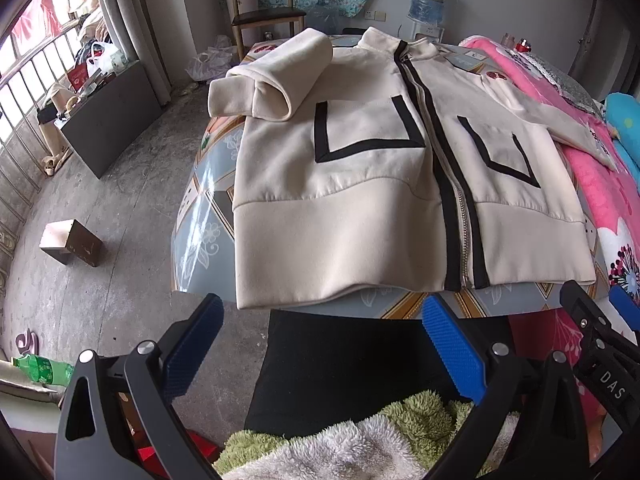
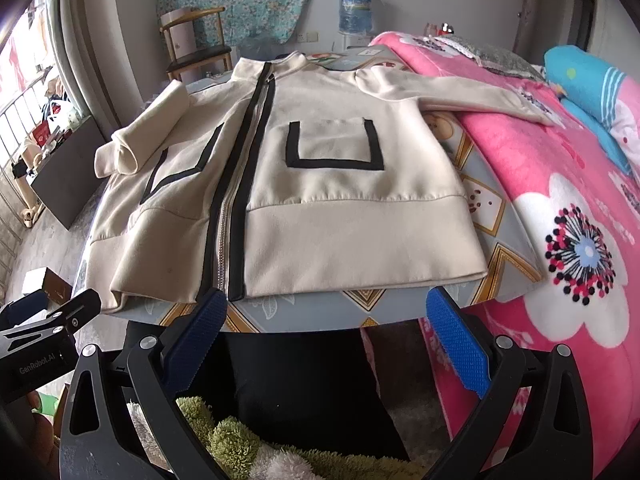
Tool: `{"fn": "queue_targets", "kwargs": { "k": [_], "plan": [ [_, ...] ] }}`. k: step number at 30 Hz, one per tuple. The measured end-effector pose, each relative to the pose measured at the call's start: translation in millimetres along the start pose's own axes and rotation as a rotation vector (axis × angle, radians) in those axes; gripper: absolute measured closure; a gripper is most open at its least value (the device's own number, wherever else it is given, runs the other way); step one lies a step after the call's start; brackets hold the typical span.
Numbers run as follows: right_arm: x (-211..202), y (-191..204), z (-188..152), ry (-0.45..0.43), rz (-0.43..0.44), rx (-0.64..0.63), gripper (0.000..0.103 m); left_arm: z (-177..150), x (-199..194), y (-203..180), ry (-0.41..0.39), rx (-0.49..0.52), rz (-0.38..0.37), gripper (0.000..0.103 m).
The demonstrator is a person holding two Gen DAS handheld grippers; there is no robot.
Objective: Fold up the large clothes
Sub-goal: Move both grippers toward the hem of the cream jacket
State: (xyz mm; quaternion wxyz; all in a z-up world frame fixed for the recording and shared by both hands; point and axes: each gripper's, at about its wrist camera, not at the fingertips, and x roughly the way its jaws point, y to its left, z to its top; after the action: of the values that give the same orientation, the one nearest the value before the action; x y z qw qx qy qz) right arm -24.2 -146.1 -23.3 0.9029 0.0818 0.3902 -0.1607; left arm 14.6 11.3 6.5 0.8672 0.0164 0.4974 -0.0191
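Jacket [image 1: 360, 184], cream with black trim, lies zipped and face up on a patterned counter [image 1: 204, 216] beside a pink blanket [image 2: 560, 208]. One sleeve is folded across the chest, probably a first fold; the other stretches outward. Left claw [image 1: 322, 346] and right claw [image 2: 326, 340] hover wide open and empty near the hem.

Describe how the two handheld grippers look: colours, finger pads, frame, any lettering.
Both share one build: black frames with triangular cut-outs and silver pivot bolts, carrying two long fingers faced with blue, finely knobbed pads. The left gripper also appears in the right wrist view with white "GenRobot.AI" lettering; the right gripper shows "DAS" in the left wrist view. No cables are visible.
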Motion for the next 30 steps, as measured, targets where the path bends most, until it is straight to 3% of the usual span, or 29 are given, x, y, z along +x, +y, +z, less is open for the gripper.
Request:
{"fn": "queue_targets", "kwargs": {
  "k": [10,19,26,30],
  "plan": [
    [-3.5,9.6,20.1,-0.093,-0.041,-0.107,0.006,27.7,2.9,9.4,-0.053,0.000,0.007,0.005],
    [3.4,9.3,51.8,-0.161,0.040,-0.161,0.006,59.6,-0.9,36.6,-0.172,-0.041,0.006,0.005],
    [29.7,17.4,79.8,-0.135,0.156,-0.207,0.006,68.5,-4.6,78.8,-0.330,-0.074,-0.076,0.005],
    [48.4,-2.3,83.4,-0.077,0.170,-0.154,0.006,69.5,11.0,91.6,-0.315,-0.054,-0.049,0.005]
  ]
}}
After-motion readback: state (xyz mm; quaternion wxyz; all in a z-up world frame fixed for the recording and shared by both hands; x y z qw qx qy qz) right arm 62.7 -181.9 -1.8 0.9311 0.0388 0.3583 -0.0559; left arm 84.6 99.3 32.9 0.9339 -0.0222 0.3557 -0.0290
